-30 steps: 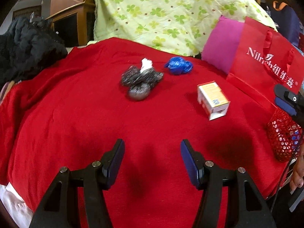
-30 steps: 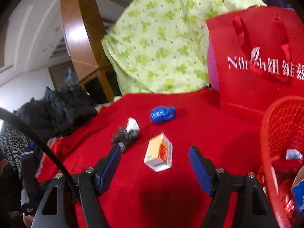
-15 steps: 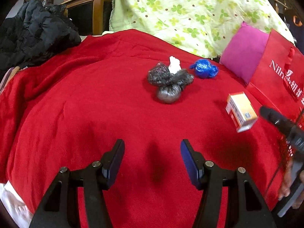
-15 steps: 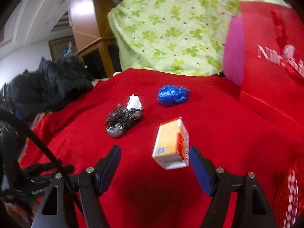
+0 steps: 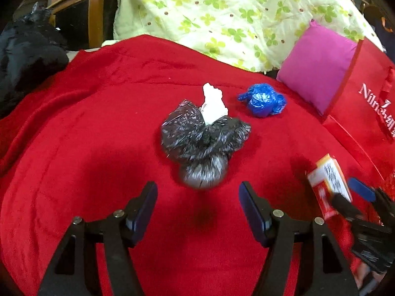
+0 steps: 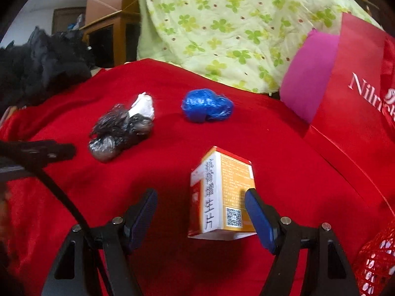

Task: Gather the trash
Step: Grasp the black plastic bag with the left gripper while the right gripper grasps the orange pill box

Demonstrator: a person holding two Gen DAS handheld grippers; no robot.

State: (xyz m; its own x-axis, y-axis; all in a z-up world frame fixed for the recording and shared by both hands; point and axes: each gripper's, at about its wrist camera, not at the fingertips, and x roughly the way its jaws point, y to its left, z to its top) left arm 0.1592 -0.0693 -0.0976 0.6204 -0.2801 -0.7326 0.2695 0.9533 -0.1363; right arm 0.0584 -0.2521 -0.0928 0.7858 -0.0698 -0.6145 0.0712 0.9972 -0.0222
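A crumpled black plastic bag [image 5: 202, 138] with a white tissue [image 5: 212, 103] sticking out lies on the red blanket [image 5: 86, 148]. My left gripper [image 5: 197, 204] is open just short of it. A blue plastic wad [image 5: 263, 100] lies behind. In the right wrist view, an orange and white carton [image 6: 221, 192] stands between the open fingers of my right gripper [image 6: 200, 208], close to the right finger [image 6: 259, 217]. The black bag [image 6: 118, 130] and blue wad [image 6: 207, 106] lie beyond. The carton [image 5: 329, 185] and right gripper also show at the right of the left wrist view.
A red paper shopping bag [image 6: 355, 103] and a pink cushion [image 5: 318, 66] stand at the right. A red mesh basket [image 6: 377, 261] sits at the lower right. Black clothing [image 6: 42, 69] lies at the left; a green floral sheet [image 5: 234, 12] hangs behind.
Both grippers have moved forward: the left up to the black bag, the right around the carton, which now stands between its open fingers.
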